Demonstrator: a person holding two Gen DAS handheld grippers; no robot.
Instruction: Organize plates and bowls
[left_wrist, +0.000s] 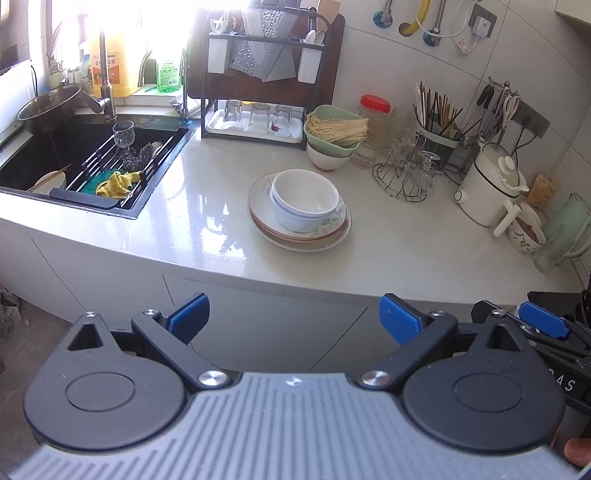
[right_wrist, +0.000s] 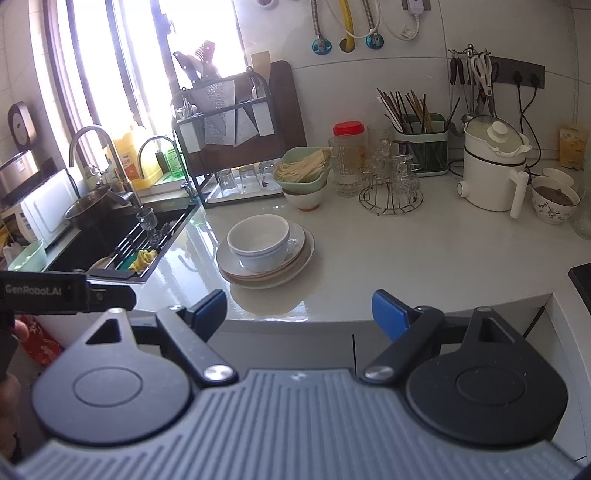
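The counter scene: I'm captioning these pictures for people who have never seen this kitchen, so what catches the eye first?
First, the white bowls nested on a stack of plates mid-counter. Behind them, a green bowl of dry noodles sits on another bowl, beside a red-lidded jar. To the left, the black sink holds a wine glass and a yellow cloth.

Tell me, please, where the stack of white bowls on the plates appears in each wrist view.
Left wrist view: stack of white bowls sits just right of centre, on the plates.
Right wrist view: stack of white bowls sits left of centre.
Shared landmark: the red-lidded jar behind it.
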